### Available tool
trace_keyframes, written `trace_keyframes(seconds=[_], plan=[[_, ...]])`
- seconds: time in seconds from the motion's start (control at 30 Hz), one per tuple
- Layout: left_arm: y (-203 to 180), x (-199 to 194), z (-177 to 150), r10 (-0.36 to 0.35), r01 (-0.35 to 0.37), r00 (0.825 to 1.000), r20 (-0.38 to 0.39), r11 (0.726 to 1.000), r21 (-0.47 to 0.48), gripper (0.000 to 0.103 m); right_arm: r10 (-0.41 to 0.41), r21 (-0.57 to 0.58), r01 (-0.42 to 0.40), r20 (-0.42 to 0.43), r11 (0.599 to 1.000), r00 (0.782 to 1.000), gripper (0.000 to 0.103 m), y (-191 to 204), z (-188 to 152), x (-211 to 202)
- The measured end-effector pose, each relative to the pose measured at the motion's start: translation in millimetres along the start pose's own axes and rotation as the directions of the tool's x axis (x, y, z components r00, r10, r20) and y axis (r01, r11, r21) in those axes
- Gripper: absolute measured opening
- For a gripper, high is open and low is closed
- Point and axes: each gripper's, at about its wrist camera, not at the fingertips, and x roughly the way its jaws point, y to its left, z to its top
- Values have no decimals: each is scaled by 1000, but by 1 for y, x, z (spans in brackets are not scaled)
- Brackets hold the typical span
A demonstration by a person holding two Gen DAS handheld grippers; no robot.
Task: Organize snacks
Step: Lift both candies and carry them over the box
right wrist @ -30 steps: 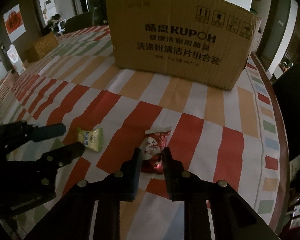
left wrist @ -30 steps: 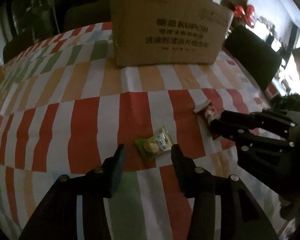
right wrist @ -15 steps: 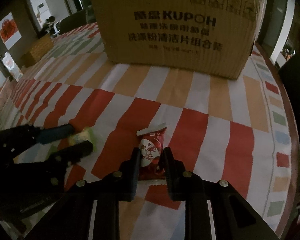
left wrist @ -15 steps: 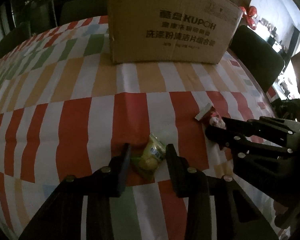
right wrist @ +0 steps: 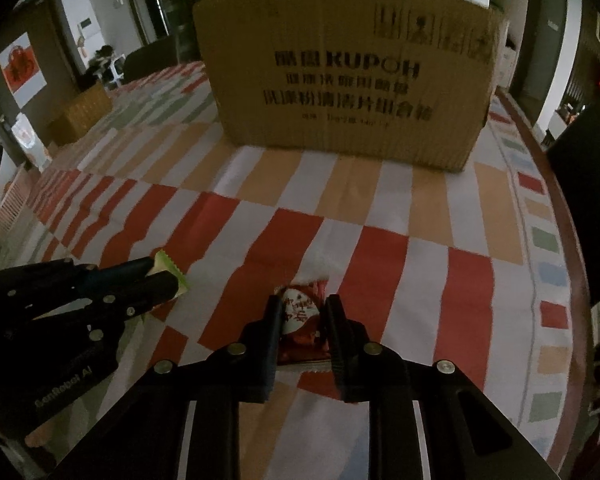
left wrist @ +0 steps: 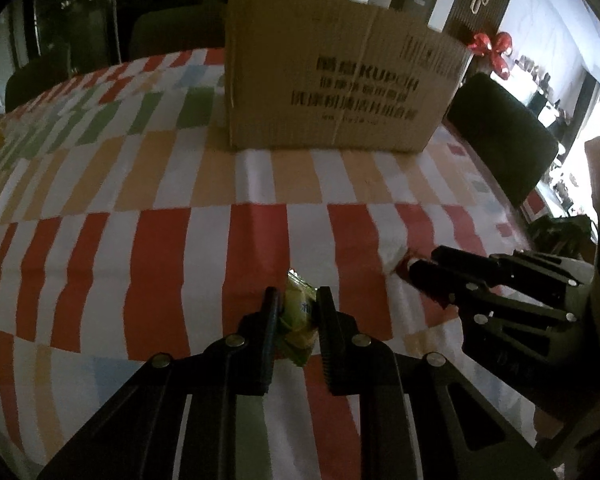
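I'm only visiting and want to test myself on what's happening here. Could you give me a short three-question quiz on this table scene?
1. True or false: the left tongs are shut on the green snack packet.
2. What do the right tongs grip? A) a spoon B) the red snack packet C) nothing
3. Fill in: behind both packets, on the striped tablecloth, stands a ______ printed with dark lettering.

Key:
1. True; the pads press its sides.
2. B
3. cardboard box
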Motion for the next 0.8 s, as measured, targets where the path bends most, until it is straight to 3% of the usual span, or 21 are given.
trace_keyframes(seconds=[0.4,0.8], plan=[[-13,-44,30,-1,-1,994,110,1000,17,19,-1,1,1,93,1000,996,22,-2,13,-37],[-26,-77,92,-9,0,975,222,999,39,19,-46,11,44,255,999,966,22,-14,68,-89]])
